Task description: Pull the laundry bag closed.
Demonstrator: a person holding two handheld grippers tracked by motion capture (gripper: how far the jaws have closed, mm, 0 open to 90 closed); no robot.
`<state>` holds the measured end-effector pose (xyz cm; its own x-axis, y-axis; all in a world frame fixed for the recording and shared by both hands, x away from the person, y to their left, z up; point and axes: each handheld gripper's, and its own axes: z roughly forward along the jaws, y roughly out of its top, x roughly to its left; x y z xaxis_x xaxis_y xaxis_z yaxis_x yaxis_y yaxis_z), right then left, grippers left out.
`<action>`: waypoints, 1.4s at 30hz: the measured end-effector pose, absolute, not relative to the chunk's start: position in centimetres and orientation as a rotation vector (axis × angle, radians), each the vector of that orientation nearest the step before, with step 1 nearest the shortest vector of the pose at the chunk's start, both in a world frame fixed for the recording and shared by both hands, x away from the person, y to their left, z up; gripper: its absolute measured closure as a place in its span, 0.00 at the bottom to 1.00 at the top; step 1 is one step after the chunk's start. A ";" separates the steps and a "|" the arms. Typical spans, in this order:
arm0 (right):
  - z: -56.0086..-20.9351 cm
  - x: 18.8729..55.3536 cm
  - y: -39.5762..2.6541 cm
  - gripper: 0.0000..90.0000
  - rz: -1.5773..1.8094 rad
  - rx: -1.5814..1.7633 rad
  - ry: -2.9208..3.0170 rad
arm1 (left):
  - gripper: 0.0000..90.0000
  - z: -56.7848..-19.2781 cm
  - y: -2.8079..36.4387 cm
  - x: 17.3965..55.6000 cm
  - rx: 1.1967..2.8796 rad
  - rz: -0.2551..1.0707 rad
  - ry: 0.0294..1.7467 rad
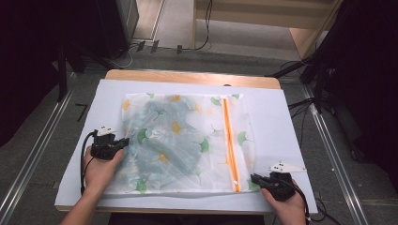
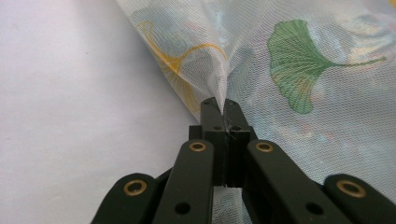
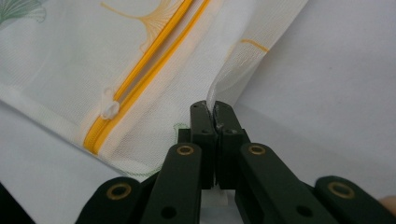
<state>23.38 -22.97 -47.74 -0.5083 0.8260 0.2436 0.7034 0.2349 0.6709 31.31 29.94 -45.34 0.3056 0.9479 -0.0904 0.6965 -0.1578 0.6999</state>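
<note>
1 mesh laundry bag (image 1: 183, 140) with 1 orange zipper (image 1: 228, 140) lies flat on the white sheet (image 1: 281, 126) covering 1 table (image 1: 187, 76). 2 grippers pinch its edges: the left gripper (image 2: 219, 103) nips the left side, the right gripper (image 3: 211, 108) the near right corner.

We see the white counter (image 1: 291, 140) evenly and softly lit from above with faint shadows, dark room edges, slightly soft high view, and blurred foregrounds in both gripper views.
</note>
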 end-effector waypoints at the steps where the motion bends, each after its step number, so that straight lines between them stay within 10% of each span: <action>1: -47.7 23.1 -22.8 1.00 1.121 1.451 2.343 | 1.00 -45.3 30.0 31.3 1.927 0.494 1.454; 20: -47.9 23.2 -23.4 0.96 1.115 1.464 2.330 | 1.00 -45.6 30.0 31.0 1.888 0.506 1.447; 29: -46.9 23.1 -24.7 0.68 1.202 1.451 2.201 | 0.60 -43.6 28.7 28.3 1.845 0.657 1.387; 42: -45.5 22.7 -23.8 0.77 1.279 1.372 2.152 | 0.90 -42.8 21.7 26.1 1.947 0.405 1.089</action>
<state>22.73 -23.84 -45.47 -0.5069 0.8365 0.2082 0.5830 0.1547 0.7976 26.12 21.70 -42.85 0.5687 0.8143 -0.1163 0.5403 -0.2632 0.7993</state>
